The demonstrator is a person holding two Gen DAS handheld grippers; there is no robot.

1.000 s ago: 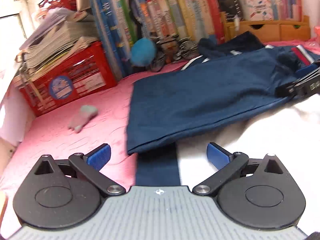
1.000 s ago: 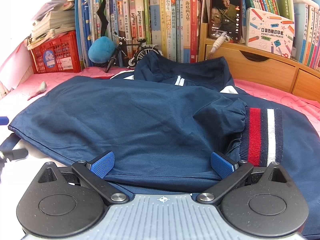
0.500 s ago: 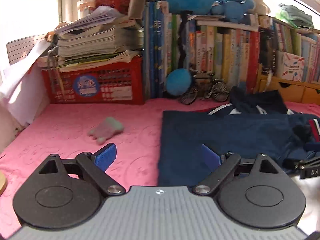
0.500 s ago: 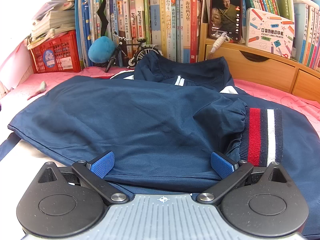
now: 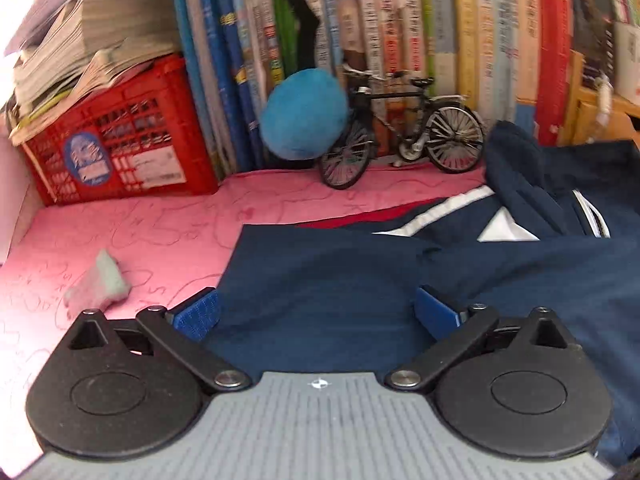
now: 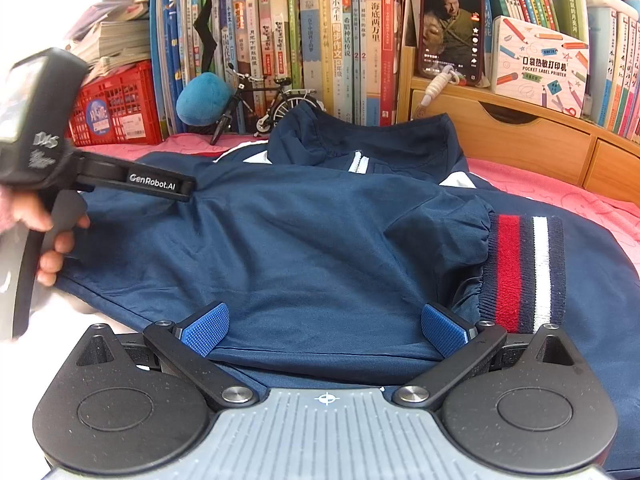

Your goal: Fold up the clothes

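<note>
A navy jacket (image 6: pixel 320 240) lies spread on the pink cloth (image 5: pixel 140 236), its sleeve folded across the body with a red, white and navy cuff (image 6: pixel 524 272) at the right. Its collar (image 6: pixel 360 144) lies toward the books. My left gripper (image 5: pixel 316 314) is open over the jacket's (image 5: pixel 340 280) left edge, nothing between its blue pads. From the right wrist view the left gripper (image 6: pixel 176 188) shows side-on, held by a hand (image 6: pixel 48 240), reaching over the jacket's left part. My right gripper (image 6: pixel 324 326) is open just above the jacket's near hem.
A row of books (image 6: pixel 300 40) backs the surface. A red crate (image 5: pixel 120 148) with stacked papers stands at left, with a blue plush ball (image 5: pixel 304 116) and a model bicycle (image 5: pixel 404 120) beside it. A small grey-green scrap (image 5: pixel 100 280) lies on the cloth. A wooden drawer unit (image 6: pixel 520 140) stands right, a phone (image 6: pixel 452 20) on it.
The left gripper has swung in from the left front and moved forward over the jacket's left edge. The right gripper and the jacket have stayed put.
</note>
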